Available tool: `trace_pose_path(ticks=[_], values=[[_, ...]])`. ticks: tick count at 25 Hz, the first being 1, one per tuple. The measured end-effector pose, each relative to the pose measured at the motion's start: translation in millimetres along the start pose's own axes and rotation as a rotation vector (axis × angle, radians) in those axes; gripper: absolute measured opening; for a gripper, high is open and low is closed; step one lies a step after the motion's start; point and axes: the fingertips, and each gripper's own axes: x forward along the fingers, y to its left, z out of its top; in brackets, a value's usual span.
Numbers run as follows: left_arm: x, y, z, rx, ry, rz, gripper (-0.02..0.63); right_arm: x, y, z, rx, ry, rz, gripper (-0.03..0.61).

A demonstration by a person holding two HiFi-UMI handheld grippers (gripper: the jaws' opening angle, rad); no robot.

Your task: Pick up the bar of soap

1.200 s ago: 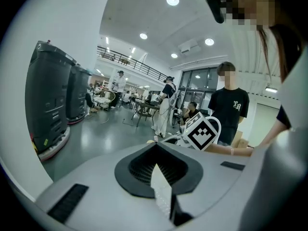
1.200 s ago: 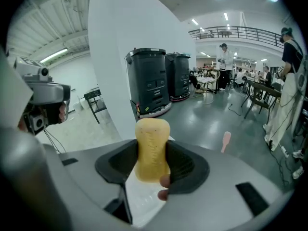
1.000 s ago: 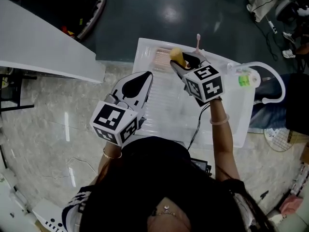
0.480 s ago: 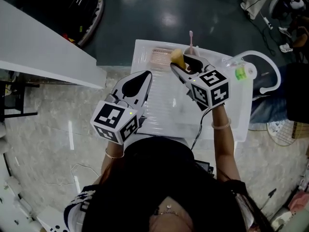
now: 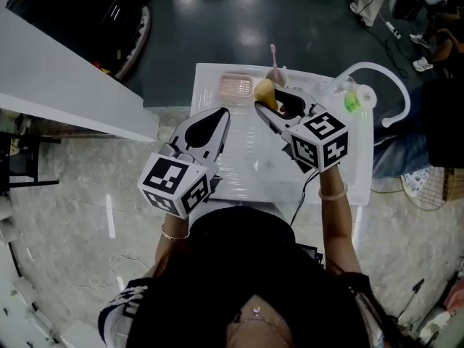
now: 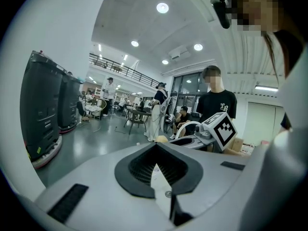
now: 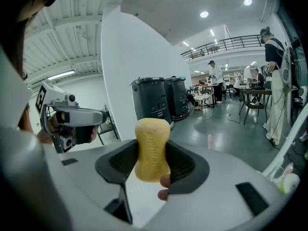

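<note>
A yellow bar of soap [image 7: 152, 148] stands upright between the pads of my right gripper [image 7: 153, 153], which is shut on it. From the head view the soap [image 5: 264, 90] hangs above the far end of the white sink top [image 5: 246, 169], just right of a pink soap dish [image 5: 235, 86], with the right gripper [image 5: 270, 98] behind it. My left gripper [image 5: 207, 126] hovers over the sink top's left edge, shut with nothing in it. In the left gripper view its pads [image 6: 156, 165] meet at the tips.
A pink toothbrush [image 5: 273, 54] stands at the far edge. A white curved faucet [image 5: 377, 71] and a green-capped item [image 5: 352, 101] are at the right. A white counter [image 5: 65, 71] runs along the left. People stand and sit in the hall beyond.
The right gripper keeps its hold on the soap and has drifted slightly right of the pink dish. The left gripper has barely moved.
</note>
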Motion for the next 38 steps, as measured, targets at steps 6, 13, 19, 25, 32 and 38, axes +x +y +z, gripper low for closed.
trace_pose_path(ticks=[6, 13, 19, 25, 32, 38], values=[[-1.6, -14.7, 2.9, 0.016, -0.008, -0.020, 0.000, -23.6, 8.3, 4.8, 0.008, -0.051, -0.001, 0.184], [-3.1, -27.6, 4.8, 0.030, -0.018, -0.042, 0.000, -46.1, 19.0, 12.0, 0.004, -0.112, 0.002, 0.184], [-4.6, -37.0, 10.8, 0.035, -0.032, -0.067, 0.000, -64.2, 27.4, 20.0, 0.002, -0.163, 0.012, 0.184], [-9.5, -43.2, 17.1, 0.047, -0.031, -0.088, 0.000, -83.2, 39.2, 32.0, 0.012, -0.221, 0.023, 0.184], [-13.4, -49.9, 18.7, 0.044, -0.038, -0.119, 0.000, -96.2, 52.0, 37.3, 0.014, -0.275, 0.023, 0.184], [-18.0, -55.8, 22.8, 0.051, -0.037, -0.141, 0.000, -108.3, 60.0, 41.8, 0.023, -0.306, 0.023, 0.184]])
